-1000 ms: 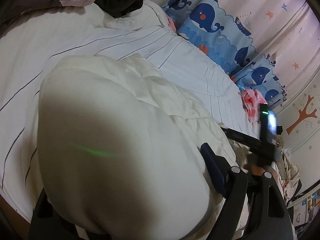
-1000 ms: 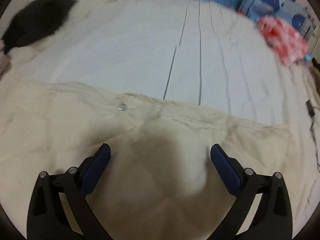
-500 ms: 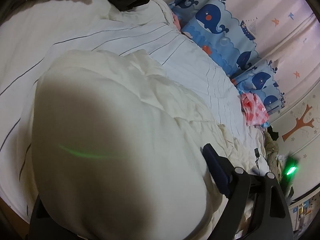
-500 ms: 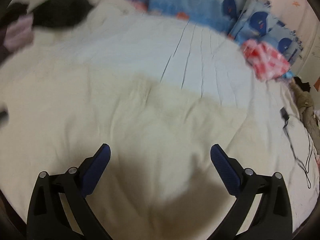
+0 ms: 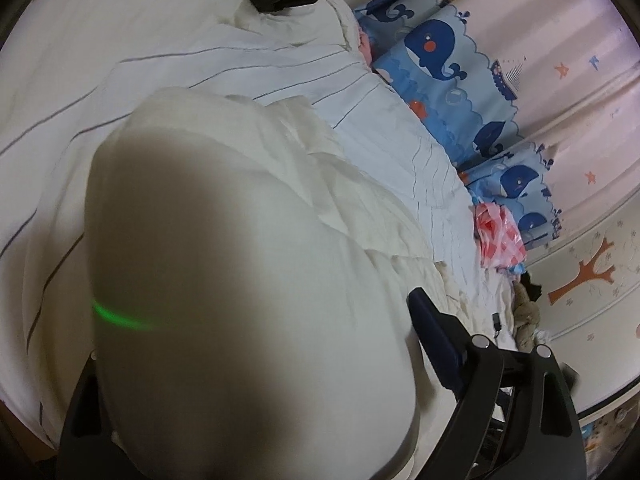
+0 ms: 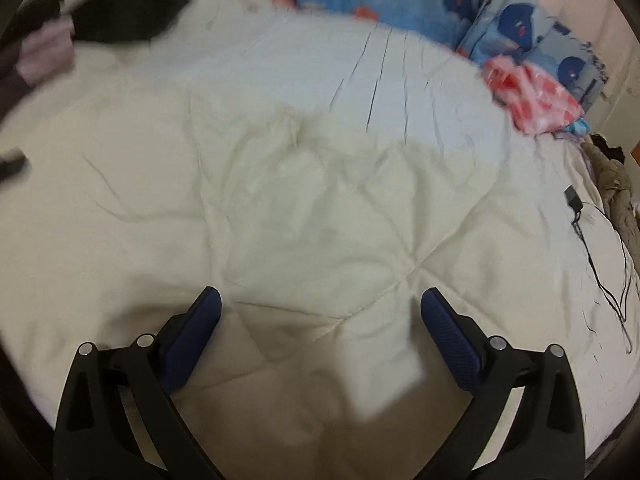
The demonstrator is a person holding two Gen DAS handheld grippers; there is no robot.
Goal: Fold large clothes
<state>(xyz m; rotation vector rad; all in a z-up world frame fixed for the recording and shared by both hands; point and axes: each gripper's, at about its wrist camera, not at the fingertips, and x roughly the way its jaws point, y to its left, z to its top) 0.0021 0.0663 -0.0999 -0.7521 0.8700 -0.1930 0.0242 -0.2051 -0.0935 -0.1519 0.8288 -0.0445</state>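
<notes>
A large cream quilted garment [image 6: 304,216] lies spread over the bed. In the left wrist view a bulging fold of it [image 5: 240,280] fills the space between the fingers and hides the left one; only the right finger [image 5: 436,332] shows, far out to the side. My left gripper [image 5: 256,344] stands wide around this fold, not clamped. My right gripper [image 6: 320,316] is open and empty, just above the garment's near part. The left gripper's tip shows at the left edge of the right wrist view [image 6: 12,162].
The bed has a white striped sheet [image 5: 200,60]. Black and pink clothes [image 6: 120,12] lie at its far left. Blue whale pillows [image 5: 440,64] and a red-white cloth [image 6: 532,100] lie along the wall side. A charger cable [image 6: 600,248] lies at the right.
The right gripper has drawn back and up, so more of the spread garment shows; the view is blurred by motion. The left gripper has lifted slightly with the fold still between its fingers.
</notes>
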